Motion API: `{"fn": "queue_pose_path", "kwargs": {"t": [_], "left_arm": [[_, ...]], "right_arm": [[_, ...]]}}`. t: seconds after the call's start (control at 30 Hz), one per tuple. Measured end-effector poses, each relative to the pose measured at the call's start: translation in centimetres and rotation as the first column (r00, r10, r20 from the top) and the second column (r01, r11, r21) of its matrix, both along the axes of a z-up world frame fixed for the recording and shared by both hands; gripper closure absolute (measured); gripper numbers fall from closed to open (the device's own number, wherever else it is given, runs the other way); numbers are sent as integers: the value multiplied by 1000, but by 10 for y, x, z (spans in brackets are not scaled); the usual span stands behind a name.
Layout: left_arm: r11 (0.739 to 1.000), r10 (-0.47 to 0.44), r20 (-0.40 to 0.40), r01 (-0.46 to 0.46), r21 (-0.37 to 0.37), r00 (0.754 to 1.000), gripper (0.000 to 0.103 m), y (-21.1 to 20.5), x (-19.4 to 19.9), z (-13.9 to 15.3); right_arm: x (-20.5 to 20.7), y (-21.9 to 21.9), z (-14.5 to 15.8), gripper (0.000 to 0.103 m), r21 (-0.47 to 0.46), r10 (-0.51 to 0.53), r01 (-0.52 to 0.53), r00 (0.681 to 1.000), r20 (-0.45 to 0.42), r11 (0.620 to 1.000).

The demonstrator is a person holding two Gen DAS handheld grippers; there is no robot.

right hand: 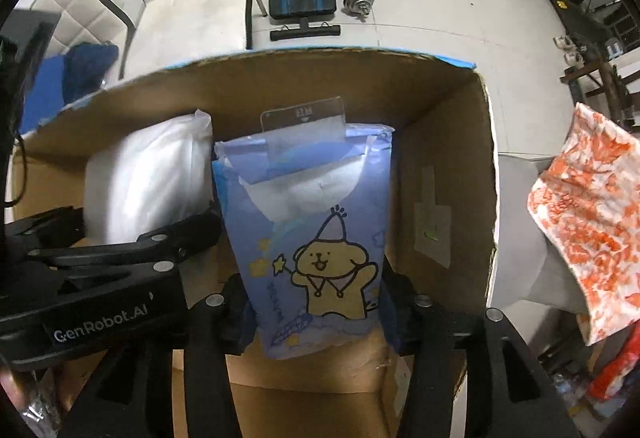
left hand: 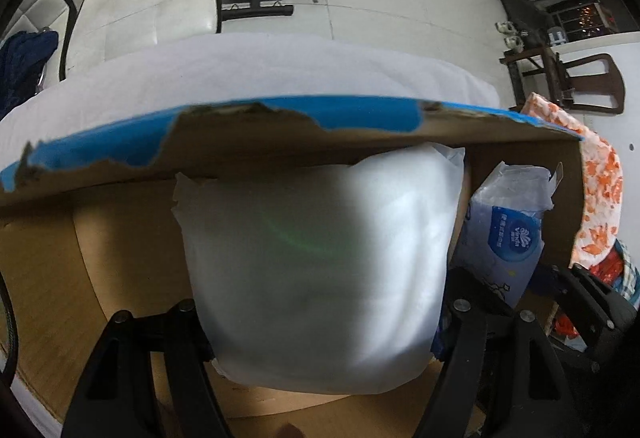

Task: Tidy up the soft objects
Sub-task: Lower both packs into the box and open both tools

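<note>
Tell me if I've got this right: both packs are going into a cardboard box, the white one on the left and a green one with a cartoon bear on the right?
Not quite: the bear pack is blue, not green, as the right wrist view shows. The rest holds: it stands right of the white pack inside the cardboard box.

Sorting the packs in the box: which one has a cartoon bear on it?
The blue pack between the right gripper's fingers; the white pack beside it, at the left gripper, is plain.

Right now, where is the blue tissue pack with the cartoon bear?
The blue tissue pack with the cartoon bear stands inside the brown cardboard box, beside the white plastic-wrapped pack, between the right gripper fingers.
</note>
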State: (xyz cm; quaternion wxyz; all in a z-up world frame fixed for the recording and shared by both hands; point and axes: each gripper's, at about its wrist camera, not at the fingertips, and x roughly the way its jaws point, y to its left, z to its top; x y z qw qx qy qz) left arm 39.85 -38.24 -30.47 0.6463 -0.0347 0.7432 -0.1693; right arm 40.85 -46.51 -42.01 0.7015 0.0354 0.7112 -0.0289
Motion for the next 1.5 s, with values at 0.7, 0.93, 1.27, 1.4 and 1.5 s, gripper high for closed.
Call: {"fn": "queue_pose_path", "kwargs": {"t": [0.7, 0.93, 1.27, 1.4, 1.5], "left_arm": [[999, -32, 154, 27, 33, 988, 0, 19, -36, 47], [998, -26, 271, 10, 58, 962, 0, 36, -67, 79], [999, 1, 426, -22, 45, 905, 0, 61, -128, 142], [999, 3, 465, -22, 35, 885, 0, 67, -157, 164], [1000, 4, 472, -16, 22, 882, 0, 73, -175, 178]], "right_arm": [[-25, -2, 30, 8, 12, -49, 48, 997, 60, 999], [-62, 5, 66, 0, -20, -39, 43, 986, 162, 999], [-137, 9, 135, 0, -2, -54, 57, 959, 278, 998], [-170, 13, 163, 0, -14, -49, 56, 949, 313, 998], [-192, 15, 177, 0, -9, -51, 57, 945, 323, 998]]}}
